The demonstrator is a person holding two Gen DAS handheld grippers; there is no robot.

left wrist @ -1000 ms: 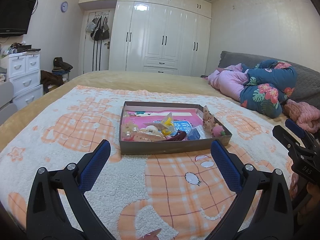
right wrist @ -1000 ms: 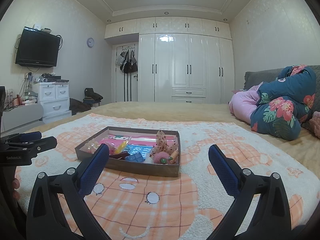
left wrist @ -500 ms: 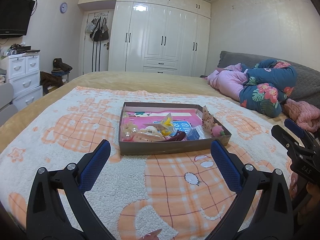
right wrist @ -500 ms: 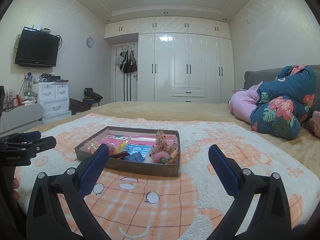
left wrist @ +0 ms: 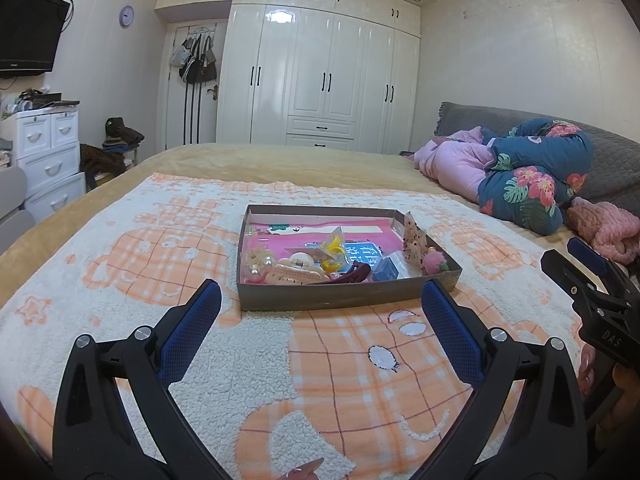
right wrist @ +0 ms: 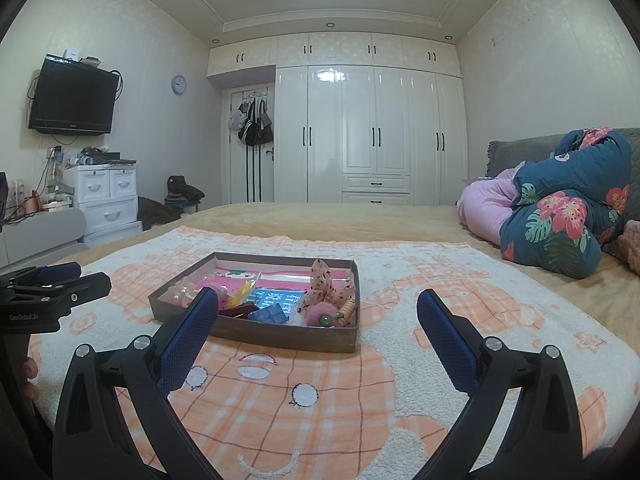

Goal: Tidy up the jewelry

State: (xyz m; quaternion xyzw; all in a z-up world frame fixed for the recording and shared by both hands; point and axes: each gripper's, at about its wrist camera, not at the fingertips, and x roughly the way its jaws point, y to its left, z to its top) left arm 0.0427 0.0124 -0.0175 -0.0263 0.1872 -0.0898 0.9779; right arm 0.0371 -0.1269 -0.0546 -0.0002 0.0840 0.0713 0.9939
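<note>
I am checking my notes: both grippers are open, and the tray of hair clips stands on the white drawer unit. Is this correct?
Not quite. Both the left gripper and the right gripper are open, but the tray lies on the orange-and-white blanket on the bed, not on the drawer unit. The right wrist view shows it.

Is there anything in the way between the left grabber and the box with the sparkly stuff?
Nothing visible. Only bare blanket lies between the open left gripper and the tray. Its low front wall is the only edge to reach over.
</note>
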